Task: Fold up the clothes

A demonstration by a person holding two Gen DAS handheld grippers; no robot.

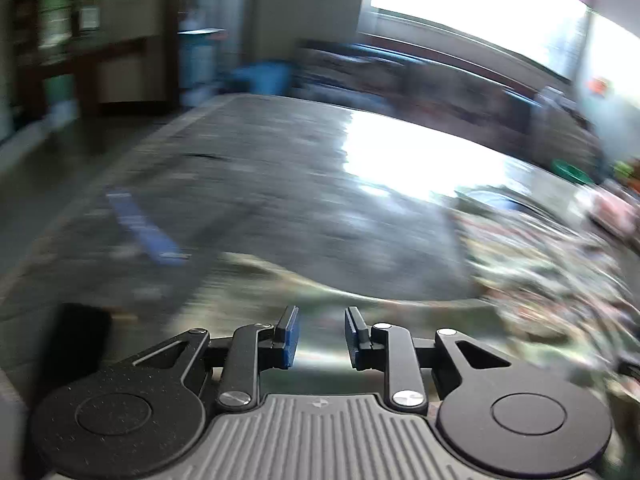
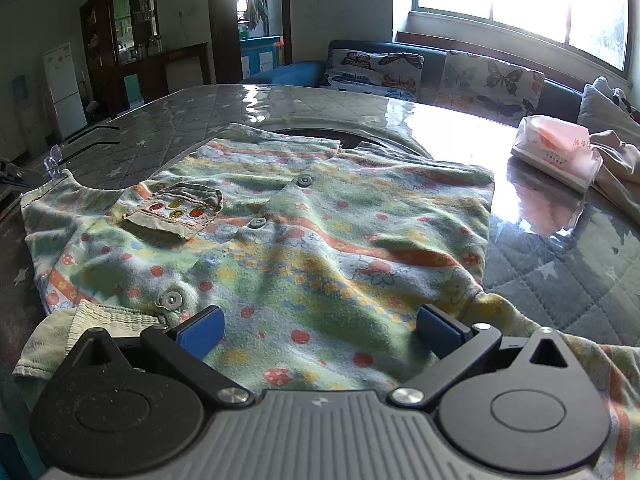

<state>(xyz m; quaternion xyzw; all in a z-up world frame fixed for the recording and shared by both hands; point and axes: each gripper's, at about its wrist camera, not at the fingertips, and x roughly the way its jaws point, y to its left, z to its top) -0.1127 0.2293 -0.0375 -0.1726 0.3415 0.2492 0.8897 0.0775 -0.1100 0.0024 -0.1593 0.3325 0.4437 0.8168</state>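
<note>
Flannel patterned shirt [image 2: 280, 248], three snaps, one pocket [image 2: 176, 212], right tongs [image 2: 320, 330] agape

A shirt [image 2: 256, 240] lies spread on the table [image 2: 560, 272], its pocket [image 2: 176, 212] toward the left. A tissue pack [image 2: 556, 152] sits to the right, with a sofa [image 2: 432, 76] behind the table.

- One green patterned flannel child's shirt [image 2: 304, 248] lies before me
- three grey snap buttons [image 2: 305, 180] on it
- one pink tissue pack [image 2: 556, 152]
- two butterfly-print cushions [image 2: 374, 68]
</note>
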